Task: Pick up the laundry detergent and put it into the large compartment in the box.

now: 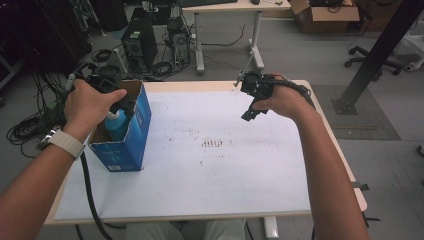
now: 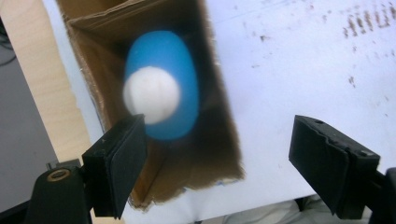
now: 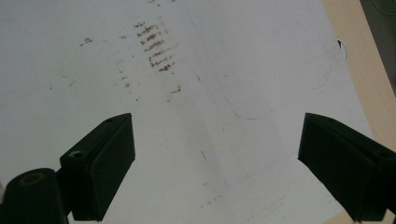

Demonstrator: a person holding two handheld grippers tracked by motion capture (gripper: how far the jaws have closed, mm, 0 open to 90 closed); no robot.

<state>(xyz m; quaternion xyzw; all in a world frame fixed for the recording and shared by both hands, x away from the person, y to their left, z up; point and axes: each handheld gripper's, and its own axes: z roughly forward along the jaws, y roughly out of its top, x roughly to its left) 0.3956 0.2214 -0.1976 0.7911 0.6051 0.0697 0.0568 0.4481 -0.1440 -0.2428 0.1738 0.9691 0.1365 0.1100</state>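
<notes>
A blue cardboard box (image 1: pixel 126 134) stands open-topped at the table's left edge. Inside it stands a blue bottle (image 1: pixel 116 126) with a white cap (image 2: pixel 151 94); the box's brown inside (image 2: pixel 98 70) surrounds it. My left gripper (image 2: pixel 217 163) hovers just above the box mouth, open, with nothing between its jaws; the bottle lies beyond the left jaw. In the high view the left hand (image 1: pixel 90 102) covers that gripper over the box. My right gripper (image 1: pixel 252 97) is held above the far right of the table, open and empty, looking down at the white sheet (image 3: pixel 196 70).
The white sheet (image 1: pixel 210 165) covers the table and carries brown smudges (image 1: pixel 214 143) near its middle. A bare wooden rim (image 1: pixel 345 165) runs along the right side. Computers, cables and another desk (image 1: pixel 230 7) stand on the floor beyond.
</notes>
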